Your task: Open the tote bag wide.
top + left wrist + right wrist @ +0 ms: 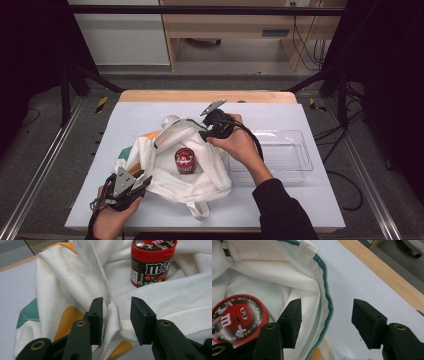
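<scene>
Both grippers [142, 181] [200, 131] open over candy can [185, 160] in cloth bag [212, 175].

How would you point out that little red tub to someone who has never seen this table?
Start at the white table and find the crumpled white cloth bag left of the clear plastic tray. In the bag's opened middle stands a small round tub. It is the one red thing there, with a dark M&M's label and a cartoon sweet on its lid.
</scene>
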{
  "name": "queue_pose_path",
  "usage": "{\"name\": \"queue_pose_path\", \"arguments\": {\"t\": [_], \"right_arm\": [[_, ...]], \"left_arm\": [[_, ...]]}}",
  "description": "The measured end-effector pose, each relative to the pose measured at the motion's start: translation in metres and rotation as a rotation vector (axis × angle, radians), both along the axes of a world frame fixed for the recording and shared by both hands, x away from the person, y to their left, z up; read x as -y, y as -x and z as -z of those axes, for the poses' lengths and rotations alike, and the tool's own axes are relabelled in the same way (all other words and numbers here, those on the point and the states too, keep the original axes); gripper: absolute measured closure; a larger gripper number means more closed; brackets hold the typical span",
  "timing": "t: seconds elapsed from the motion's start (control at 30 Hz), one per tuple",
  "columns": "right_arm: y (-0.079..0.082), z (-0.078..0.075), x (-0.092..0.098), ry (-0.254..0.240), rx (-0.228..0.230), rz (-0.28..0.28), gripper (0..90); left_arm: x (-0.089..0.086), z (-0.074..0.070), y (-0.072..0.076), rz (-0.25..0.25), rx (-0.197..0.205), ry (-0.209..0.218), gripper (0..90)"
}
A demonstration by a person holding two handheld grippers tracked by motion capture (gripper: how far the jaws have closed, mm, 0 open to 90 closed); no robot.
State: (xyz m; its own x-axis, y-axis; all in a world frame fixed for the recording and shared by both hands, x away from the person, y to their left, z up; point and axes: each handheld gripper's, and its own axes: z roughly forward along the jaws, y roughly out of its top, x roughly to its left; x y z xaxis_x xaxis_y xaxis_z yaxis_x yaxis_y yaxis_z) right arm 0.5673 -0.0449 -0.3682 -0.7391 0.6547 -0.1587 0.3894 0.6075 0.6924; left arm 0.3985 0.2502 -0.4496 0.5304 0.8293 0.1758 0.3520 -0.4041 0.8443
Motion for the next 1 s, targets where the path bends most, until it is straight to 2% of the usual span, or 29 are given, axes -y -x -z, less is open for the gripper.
{"name": "queue_pose_path", "arguments": {"t": [0.17,0.37,0.5,0.63,0.93,1.0], "right_arm": [[0.010,-0.003,0.006,-0.008,0.004,-0.003,38.8],[0.030,-0.008,0.013,-0.030,0.010,-0.016,34.7],[0.048,-0.014,0.018,-0.054,0.036,-0.026,37.1],[0.069,-0.017,0.019,-0.082,0.045,-0.073,42.7],[0.106,0.000,0.011,-0.101,0.048,-0.146,52.3],[0.114,0.005,0.010,-0.104,0.040,-0.160,56.9]], "left_arm": [[0.000,0.000,0.000,-0.001,0.004,-0.002,60.6],[-0.002,-0.001,0.001,-0.016,0.028,0.013,54.9],[-0.004,-0.003,0.002,-0.023,0.037,0.020,52.5],[-0.006,-0.003,0.003,-0.028,0.046,0.026,50.9],[-0.006,-0.005,0.003,-0.024,0.056,0.017,50.0],[-0.004,-0.005,0.003,-0.021,0.059,0.012,50.9]]}}
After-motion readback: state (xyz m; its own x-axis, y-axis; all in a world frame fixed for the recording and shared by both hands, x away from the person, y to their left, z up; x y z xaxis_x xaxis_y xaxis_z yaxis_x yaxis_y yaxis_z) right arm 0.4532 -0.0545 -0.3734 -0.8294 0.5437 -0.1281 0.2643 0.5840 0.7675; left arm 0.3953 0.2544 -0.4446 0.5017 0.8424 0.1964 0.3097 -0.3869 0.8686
